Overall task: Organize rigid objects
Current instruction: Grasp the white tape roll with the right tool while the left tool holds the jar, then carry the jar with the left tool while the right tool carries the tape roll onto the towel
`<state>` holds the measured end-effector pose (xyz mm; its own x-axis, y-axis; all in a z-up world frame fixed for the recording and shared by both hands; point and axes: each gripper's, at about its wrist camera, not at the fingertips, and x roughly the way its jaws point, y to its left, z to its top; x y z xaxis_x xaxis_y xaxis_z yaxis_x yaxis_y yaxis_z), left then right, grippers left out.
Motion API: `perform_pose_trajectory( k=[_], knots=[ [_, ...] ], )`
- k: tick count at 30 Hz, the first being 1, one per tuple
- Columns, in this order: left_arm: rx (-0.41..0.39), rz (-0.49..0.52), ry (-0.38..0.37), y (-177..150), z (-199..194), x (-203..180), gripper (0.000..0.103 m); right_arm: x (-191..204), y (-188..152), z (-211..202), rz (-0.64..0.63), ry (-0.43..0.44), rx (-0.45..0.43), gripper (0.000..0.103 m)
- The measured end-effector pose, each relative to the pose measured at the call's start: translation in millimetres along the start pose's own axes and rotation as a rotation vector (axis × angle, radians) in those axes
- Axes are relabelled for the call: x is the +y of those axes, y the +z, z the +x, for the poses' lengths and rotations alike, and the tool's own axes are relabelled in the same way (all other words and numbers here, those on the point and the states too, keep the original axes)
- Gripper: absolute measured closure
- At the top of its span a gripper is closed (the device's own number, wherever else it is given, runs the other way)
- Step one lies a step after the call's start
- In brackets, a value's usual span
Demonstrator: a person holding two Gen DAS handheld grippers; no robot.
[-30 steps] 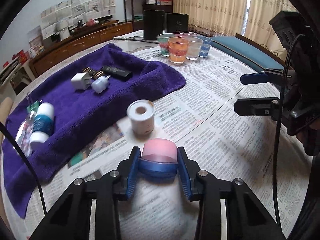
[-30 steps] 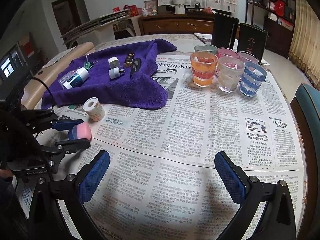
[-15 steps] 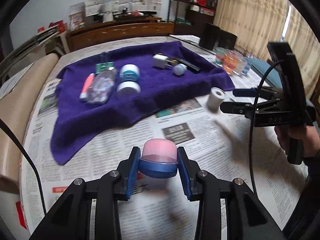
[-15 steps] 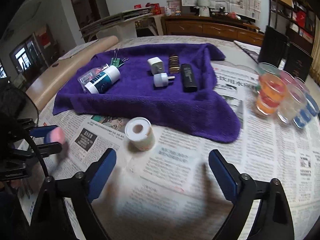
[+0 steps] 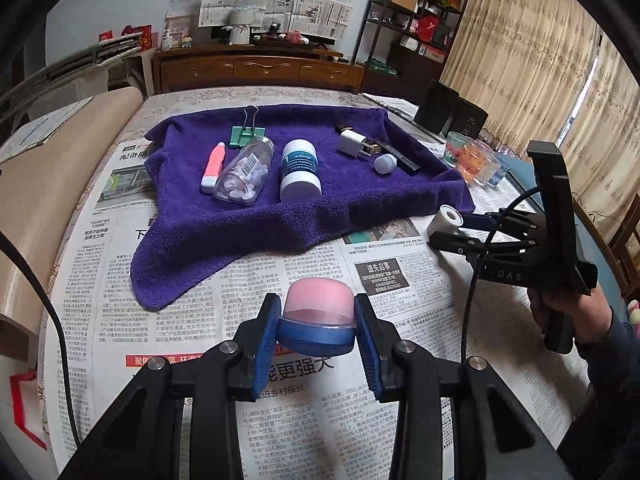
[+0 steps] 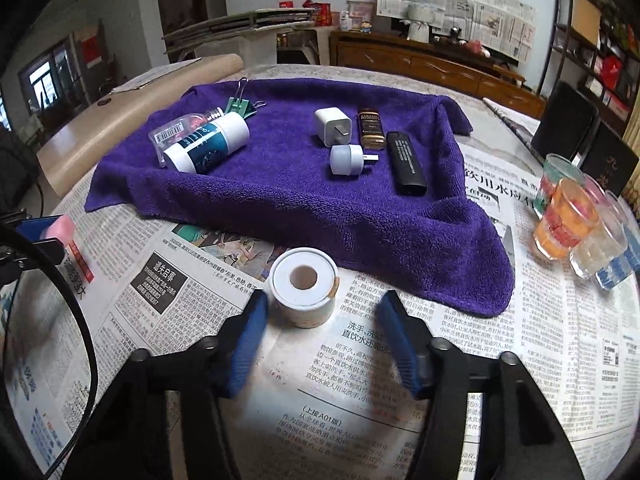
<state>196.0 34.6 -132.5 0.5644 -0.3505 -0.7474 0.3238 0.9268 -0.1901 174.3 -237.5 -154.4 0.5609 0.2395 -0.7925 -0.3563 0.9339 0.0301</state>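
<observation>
Newspaper-covered table [image 5: 100, 280] serving as workspace, purple towel [image 5: 320, 208] lying across its far half as the apparent sorting mat; already carrying bottles, a binder clip, chargers and a black stick, grouped loosely by kind. Left gripper [image 5: 316, 320] clenching a pink-and-blue jar [image 5: 318, 316] by its blue base, holding it above the newsprint just short of the towel's near edge, probably for setting down among the containers. Right gripper [image 6: 320, 316] standing released, blue pads straddling the white tape roll [image 6: 304, 286] on the paper beside the towel without touching it, seemingly lining up a squeeze across its sides.
</observation>
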Motion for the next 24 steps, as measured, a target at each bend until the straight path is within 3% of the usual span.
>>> perform_pose_trajectory(
  k=[5,8,18,24],
  knots=[
    [0.002,-0.007,-0.004,-1,-1,2,0.068,2,6,3,-0.002,0.002,0.007,0.058],
    [-0.001,-0.017,0.001,-1,-2,5,0.068,5,9,3,-0.015,0.007,0.012,0.075],
    [-0.018,-0.046,0.015,9,-6,9,0.068,2,12,-8,0.011,0.056,0.006,0.075],
    [-0.017,-0.036,0.013,37,-2,1,0.068,-6,29,-36,0.008,0.071,-0.035,0.075]
  ],
)
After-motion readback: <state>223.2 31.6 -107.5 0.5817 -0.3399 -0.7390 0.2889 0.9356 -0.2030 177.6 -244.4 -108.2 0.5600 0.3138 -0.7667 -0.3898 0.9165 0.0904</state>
